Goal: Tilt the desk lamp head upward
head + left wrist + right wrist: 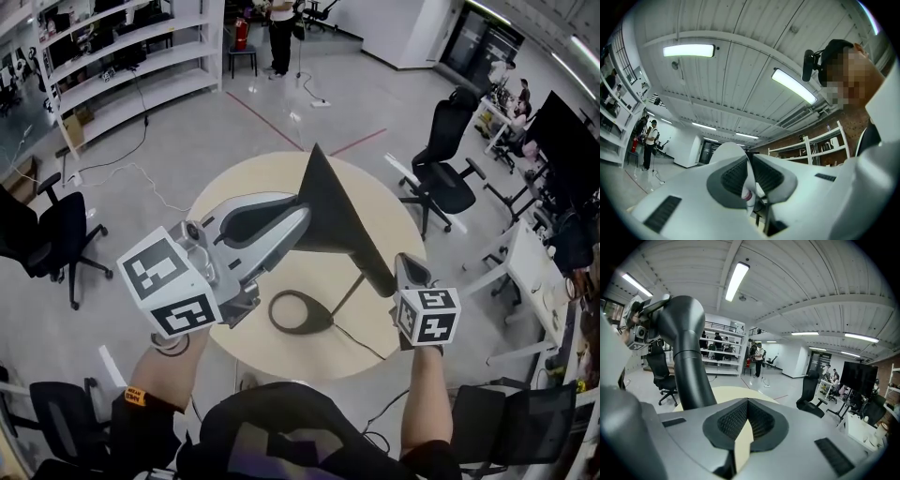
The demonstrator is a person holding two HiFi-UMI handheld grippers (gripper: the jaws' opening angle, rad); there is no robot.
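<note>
On round beige table (244,192), mid-room, stands black desk lamp (686,357). Its oval ring base (300,312) is near the front edge, with a cord (361,342) trailing off to the right. Lamp head (342,220) is over the table centre, tilted steeply with its tip pointing up and away.

Left gripper (302,220) has its tips at the head's left edge. In the left gripper view (749,161) the jaws are clamped on a thin pale rim of the lamp head (726,150), and the camera is aimed at the ribbed ceiling and strip lights (689,50).

Right gripper (405,267) is just beside the head's lower end. In its own view (747,404) the jaws are closed with nothing between them, only a sliver of table showing through.

Room is an open office with a grey floor (169,141), which has a red line across it. White shelving (131,56) is far left. One black office chair (445,173) is right of the table and another chair (47,234) is left. A person (281,33) stands at the back, and desks with monitors line the right wall.
</note>
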